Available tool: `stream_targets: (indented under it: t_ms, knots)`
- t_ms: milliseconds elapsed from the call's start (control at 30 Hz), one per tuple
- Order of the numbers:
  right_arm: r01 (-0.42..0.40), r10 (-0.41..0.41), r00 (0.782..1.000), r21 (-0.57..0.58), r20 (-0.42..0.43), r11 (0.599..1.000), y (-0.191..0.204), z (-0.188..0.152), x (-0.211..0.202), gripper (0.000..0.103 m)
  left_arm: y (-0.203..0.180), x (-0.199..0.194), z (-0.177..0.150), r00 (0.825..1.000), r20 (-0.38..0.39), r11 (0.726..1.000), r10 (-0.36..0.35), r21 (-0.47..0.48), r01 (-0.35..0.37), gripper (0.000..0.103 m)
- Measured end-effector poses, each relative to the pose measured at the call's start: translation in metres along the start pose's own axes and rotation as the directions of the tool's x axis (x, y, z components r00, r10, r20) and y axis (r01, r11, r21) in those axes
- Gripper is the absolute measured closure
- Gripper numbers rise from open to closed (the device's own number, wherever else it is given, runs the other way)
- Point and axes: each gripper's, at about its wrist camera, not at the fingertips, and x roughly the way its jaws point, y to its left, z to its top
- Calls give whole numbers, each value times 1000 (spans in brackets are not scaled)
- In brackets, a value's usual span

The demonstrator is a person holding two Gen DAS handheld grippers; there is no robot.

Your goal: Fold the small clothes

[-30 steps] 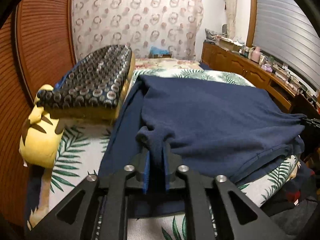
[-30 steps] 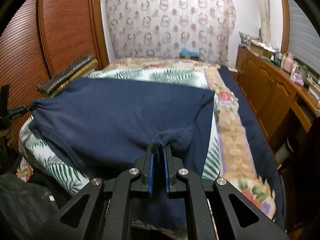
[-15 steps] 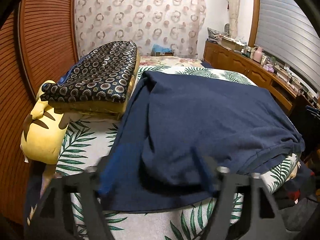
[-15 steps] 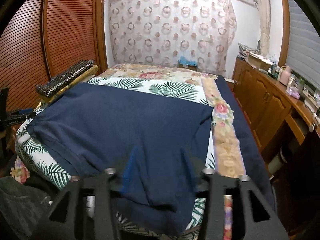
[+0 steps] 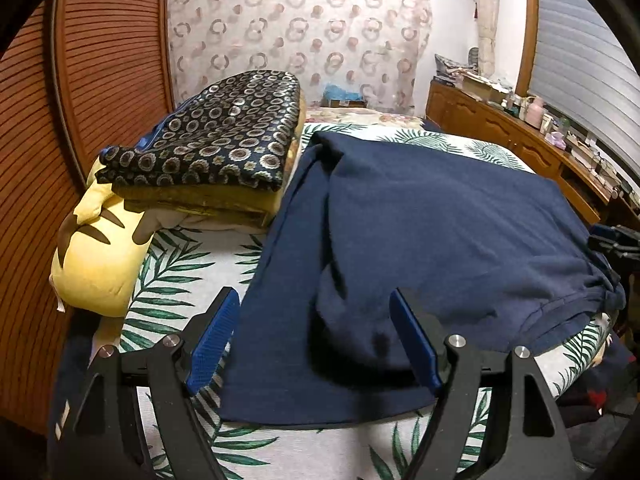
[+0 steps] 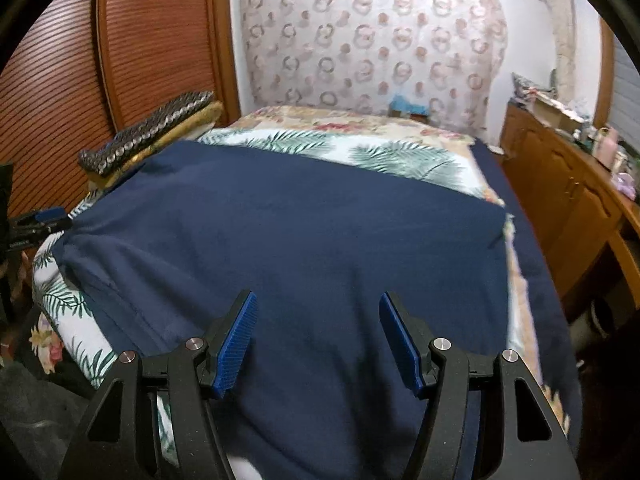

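A navy garment (image 5: 440, 232) lies spread flat on the leaf-print bed sheet (image 5: 180, 272), one layer folded over another along its left side. My left gripper (image 5: 314, 300) hovers open over the garment's near left corner, the pads clear of the cloth. In the right wrist view the same garment (image 6: 300, 232) fills the middle of the bed. My right gripper (image 6: 318, 300) hangs above its near edge with the jaws opening and nothing pinched between them. Each gripper shows at the edge of the other's view, the right gripper (image 5: 612, 236) and the left gripper (image 6: 40, 220).
A folded dark cloth with ring patterns (image 5: 216, 148) sits on yellow bedding at the bed's left, beside a yellow plush (image 5: 100, 260). Louvred wooden doors (image 5: 100, 80) close the left side. A cluttered wooden cabinet (image 6: 560, 200) runs along the right.
Both grippers were shut on bunched folds of the navy garment; both have let go and opened wide. The cloth has dropped flat, and the right gripper has shifted sideways along the near edge.
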Motion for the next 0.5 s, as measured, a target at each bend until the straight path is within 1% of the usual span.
stream_targets:
  t_ms: [100, 167, 267, 367, 500]
  knots:
    - [-29, 28, 999, -8, -29, 1000, 2, 5, 22, 38, 4, 4, -2, 1000, -12, 1000, -3, -13, 2, 25]
    - [-28, 26, 998, -20, -55, 999, 4, 12, 37, 38, 6, 8, -3, 1000, -24, 1000, -2, -15, 1, 25]
    - [-32, 28, 997, -58, -73, 998, 13, 17, 49, 38, 10, 13, -4, 999, -41, 1000, -4, -17, 3, 25]
    - [-28, 21, 995, -74, -95, 997, 20, 15, 52, 38, 12, 18, -7, 998, -61, 1000, -7, -16, 6, 25]
    - [-26, 19, 996, -79, -87, 997, 17, 14, 48, 36, 15, 23, -8, 997, -76, 999, -18, -29, 16, 25]
